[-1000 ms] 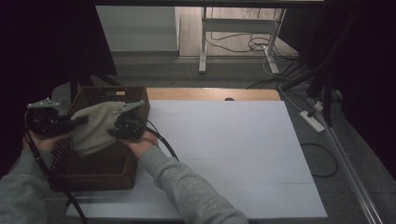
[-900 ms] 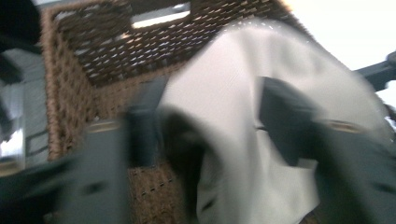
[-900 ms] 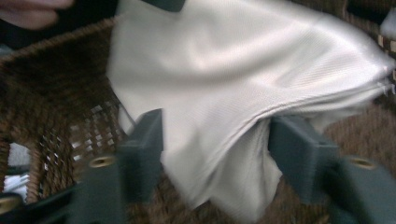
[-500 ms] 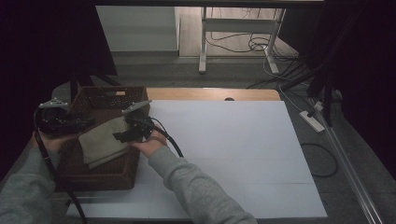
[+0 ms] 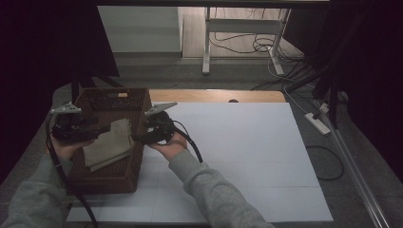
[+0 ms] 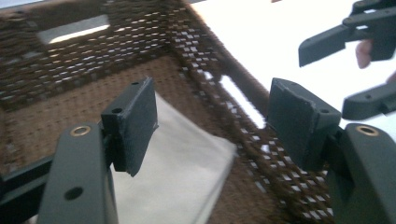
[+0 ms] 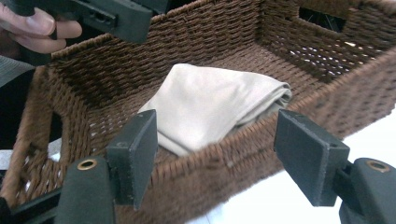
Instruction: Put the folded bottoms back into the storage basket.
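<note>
A folded beige cloth (image 5: pixel 110 142) lies on the floor of a brown wicker basket (image 5: pixel 111 97) at the table's left. My left gripper (image 5: pixel 102 129) hovers over the basket's left side and my right gripper (image 5: pixel 138 137) over its right wall, pointing at each other. Both have just been opening and stand open with nothing between the jaws. In the left gripper view my left gripper (image 6: pixel 212 119) looks past the cloth (image 6: pixel 177 177) to the right gripper (image 6: pixel 345 70). In the right gripper view my right gripper (image 7: pixel 217 149) sits outside the wall, facing the cloth (image 7: pixel 210 105).
The basket sits on a white table top (image 5: pixel 247 156) that stretches bare to the right. Cut-out handles show in the basket walls (image 7: pixel 327 18). Beyond the table are a desk frame (image 5: pixel 209 42) and cables on the floor (image 5: pixel 328 156).
One second ago both grippers held the cloth up over the basket. It now lies flat inside, both sets of jaws have opened, and the hands have drawn apart to either side.
</note>
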### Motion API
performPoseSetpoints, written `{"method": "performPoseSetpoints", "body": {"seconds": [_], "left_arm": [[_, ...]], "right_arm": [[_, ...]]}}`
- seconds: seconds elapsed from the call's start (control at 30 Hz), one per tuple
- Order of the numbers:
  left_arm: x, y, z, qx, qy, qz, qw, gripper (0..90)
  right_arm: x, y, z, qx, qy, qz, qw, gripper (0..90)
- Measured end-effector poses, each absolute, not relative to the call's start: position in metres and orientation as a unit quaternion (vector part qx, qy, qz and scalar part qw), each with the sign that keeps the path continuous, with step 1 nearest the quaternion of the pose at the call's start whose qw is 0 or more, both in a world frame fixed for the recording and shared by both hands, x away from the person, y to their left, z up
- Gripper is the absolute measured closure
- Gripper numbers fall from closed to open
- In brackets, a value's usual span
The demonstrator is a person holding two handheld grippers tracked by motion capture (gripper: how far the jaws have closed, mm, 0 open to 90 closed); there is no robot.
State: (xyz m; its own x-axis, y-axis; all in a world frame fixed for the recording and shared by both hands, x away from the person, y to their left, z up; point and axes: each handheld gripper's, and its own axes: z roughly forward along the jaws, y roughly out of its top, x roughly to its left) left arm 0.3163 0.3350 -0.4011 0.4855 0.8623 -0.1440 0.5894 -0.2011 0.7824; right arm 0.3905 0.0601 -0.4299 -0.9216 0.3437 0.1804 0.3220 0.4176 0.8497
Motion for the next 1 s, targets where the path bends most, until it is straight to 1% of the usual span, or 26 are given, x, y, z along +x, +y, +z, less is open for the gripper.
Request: {"method": "performPoseSetpoints", "body": {"seconds": [0.23,0.5,0.73,0.93,1.0], "left_arm": [[0.309,0.316,-0.402,0.765,0.464,0.159,0.417,32.5],[0.305,0.298,-0.410,0.764,0.469,0.145,0.419,32.4],[0.296,0.279,-0.414,0.773,0.464,0.140,0.410,32.2],[0.282,0.264,-0.418,0.781,0.451,0.139,0.409,31.9],[0.278,0.261,-0.420,0.783,0.449,0.138,0.408,31.9]], "right_arm": [[0.386,0.025,-0.428,0.195,0.840,0.505,0.029,31.1],[0.384,-0.014,-0.429,0.209,0.840,0.498,0.051,31.4],[0.378,-0.049,-0.438,0.223,0.846,0.479,0.066,31.4],[0.370,-0.090,-0.445,0.247,0.844,0.471,0.075,31.6],[0.365,-0.104,-0.448,0.251,0.847,0.460,0.085,31.6]]}}
